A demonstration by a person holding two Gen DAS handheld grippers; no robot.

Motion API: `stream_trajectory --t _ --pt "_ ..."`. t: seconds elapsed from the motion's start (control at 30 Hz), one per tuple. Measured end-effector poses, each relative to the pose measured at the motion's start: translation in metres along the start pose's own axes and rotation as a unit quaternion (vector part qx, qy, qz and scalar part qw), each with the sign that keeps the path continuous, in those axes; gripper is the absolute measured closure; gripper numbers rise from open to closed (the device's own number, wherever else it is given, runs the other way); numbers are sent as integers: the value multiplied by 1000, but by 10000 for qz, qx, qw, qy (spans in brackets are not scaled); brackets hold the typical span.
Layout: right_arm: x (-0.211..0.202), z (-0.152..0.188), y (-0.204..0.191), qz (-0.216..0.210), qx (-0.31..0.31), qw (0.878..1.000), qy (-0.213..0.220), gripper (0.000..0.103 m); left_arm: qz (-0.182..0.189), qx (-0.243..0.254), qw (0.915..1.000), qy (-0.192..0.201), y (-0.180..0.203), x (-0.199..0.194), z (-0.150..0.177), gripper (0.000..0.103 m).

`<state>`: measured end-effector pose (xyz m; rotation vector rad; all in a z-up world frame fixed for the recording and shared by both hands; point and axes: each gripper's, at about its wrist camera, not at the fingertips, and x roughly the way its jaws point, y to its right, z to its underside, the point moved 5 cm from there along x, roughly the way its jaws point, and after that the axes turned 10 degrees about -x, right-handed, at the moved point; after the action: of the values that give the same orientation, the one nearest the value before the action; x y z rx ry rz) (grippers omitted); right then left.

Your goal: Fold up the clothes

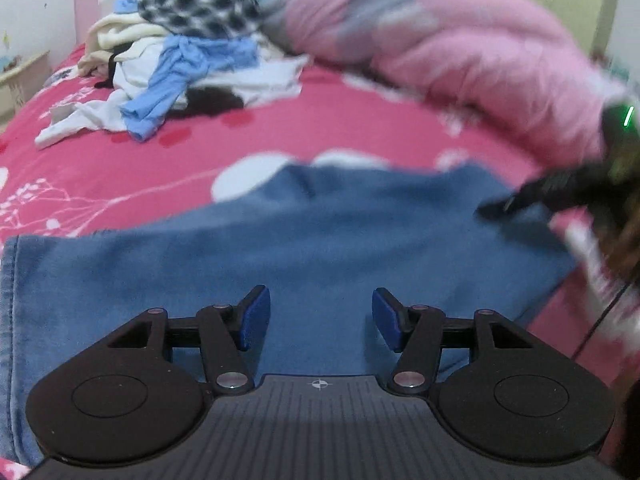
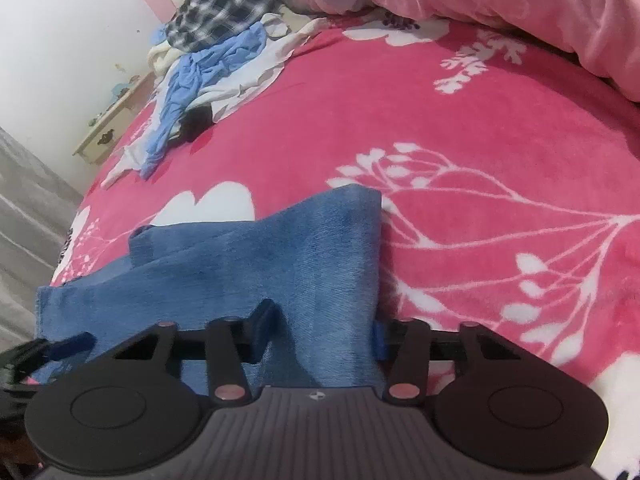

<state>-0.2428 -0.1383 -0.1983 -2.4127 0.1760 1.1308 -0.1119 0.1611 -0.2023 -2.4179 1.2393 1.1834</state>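
Right wrist view: the right gripper (image 2: 322, 330) pinches a fold of the jeans (image 2: 256, 264) lying on the bed (image 2: 440, 128). The left gripper (image 1: 320, 316) hovers spread above the denim, holding nothing. A neat fold probably needs its grip at the opposite edge.

Blue jeans (image 2: 248, 272) on pink, white-flowered blanket (image 2: 460, 128)

blur: pink duvet (image 1: 440, 40) and right gripper (image 1: 516, 200) smeared in left wrist view | hidden: right gripper's fingertips under denim fold (image 2: 320, 280) | cut off: jeans (image 1: 280, 240) by left edge
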Motion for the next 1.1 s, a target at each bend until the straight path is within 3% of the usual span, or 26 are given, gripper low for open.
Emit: stream_trajectory --t 0.2,0.57,0.77,0.9,1.0,1.1 --pt "-12 -7 10 -551 500 9972 -45 84 -102 190 9998 44 0 3 6 45" --pt "-53 -44 -28 -1384 924 9857 -256 88 -140 263 9992 264 0 1 15 43" --pt "-66 -74 -78 -1418 287 9885 -450 88 -148 281 9984 469 1 -4 20 43" --pt "-70 -88 -100 -1293 -6 9902 -535 88 51 -28 9978 661 0 -21 20 42" --pt "-71 -93 -111 -1234 -84 9906 -584 88 197 320 9969 695 11 -27 31 42" --pt "-68 -92 -121 -1197 -153 9906 -648 88 -95 1199 9896 793 26 -20 51 42"
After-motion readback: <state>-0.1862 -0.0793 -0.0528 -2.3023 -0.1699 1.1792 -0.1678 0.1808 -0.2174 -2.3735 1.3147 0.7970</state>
